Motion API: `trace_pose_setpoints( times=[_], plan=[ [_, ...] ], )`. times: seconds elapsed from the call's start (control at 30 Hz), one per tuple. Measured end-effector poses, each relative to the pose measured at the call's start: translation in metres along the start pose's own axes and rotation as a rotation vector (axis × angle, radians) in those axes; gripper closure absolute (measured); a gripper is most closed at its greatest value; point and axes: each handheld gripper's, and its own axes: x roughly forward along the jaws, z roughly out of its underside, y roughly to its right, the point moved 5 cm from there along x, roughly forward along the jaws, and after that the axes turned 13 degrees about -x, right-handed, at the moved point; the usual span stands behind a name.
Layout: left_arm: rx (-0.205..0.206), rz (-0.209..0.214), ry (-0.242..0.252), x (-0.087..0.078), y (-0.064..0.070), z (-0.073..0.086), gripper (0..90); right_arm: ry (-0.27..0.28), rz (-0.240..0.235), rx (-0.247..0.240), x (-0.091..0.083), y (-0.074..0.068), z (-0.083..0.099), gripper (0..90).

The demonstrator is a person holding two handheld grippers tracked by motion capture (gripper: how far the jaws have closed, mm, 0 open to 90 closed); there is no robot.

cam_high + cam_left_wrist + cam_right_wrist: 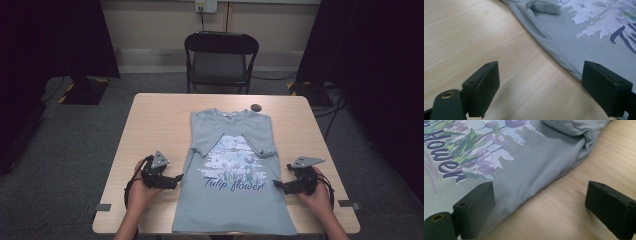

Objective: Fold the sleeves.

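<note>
A grey T-shirt with a tulip print and the words "Tulip flower" lies flat on the wooden table, collar toward the far edge, both sleeves folded inward over the chest. My left gripper rests open just off the shirt's left side edge; in the left gripper view that shirt edge runs between the wide-apart jaws. My right gripper stands open at the shirt's right side edge; in the right gripper view the shirt edge passes between its jaws, one jaw over the fabric.
A small dark round object lies near the table's far edge by the collar. A black folding chair stands behind the table. Bare wood flanks the shirt on both sides.
</note>
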Motion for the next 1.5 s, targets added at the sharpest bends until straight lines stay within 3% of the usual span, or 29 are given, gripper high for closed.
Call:
trace_pose_setpoints(
  times=[0.4, 0.8, 0.93, 1.07, 1.27, 1.5],
  plan=[
    [0.017, 0.003, -0.050, 0.0044, 0.0024, 0.0068, 14.2, 0.000, 0.000, 0.000, 0.0000, 0.0000, 0.0000, 8.0],
    [-0.007, 0.017, -0.051, 0.0055, 0.0021, 0.0088, 10.8, 0.000, 0.000, 0.000, 0.0000, 0.0000, 0.0000, 8.0],
    [-0.027, -0.001, -0.054, 0.0060, 0.0008, 0.0087, 8.5, 0.000, -0.001, 0.000, 0.0000, 0.0001, 0.0000, 8.0],
    [-0.019, -0.012, -0.063, 0.0057, -0.0006, 0.0063, 7.4, -0.003, -0.006, -0.007, -0.0009, 0.0014, 0.0000, 9.0],
    [-0.007, -0.001, -0.055, 0.0050, 0.0030, 0.0013, 8.1, 0.004, 0.014, 0.029, -0.0056, 0.0081, 0.0015, 9.9],
    [-0.022, 0.021, -0.042, 0.0043, 0.0035, -0.0007, 9.6, -0.008, 0.013, 0.001, -0.0042, 0.0054, -0.0006, 9.9]
  ],
)
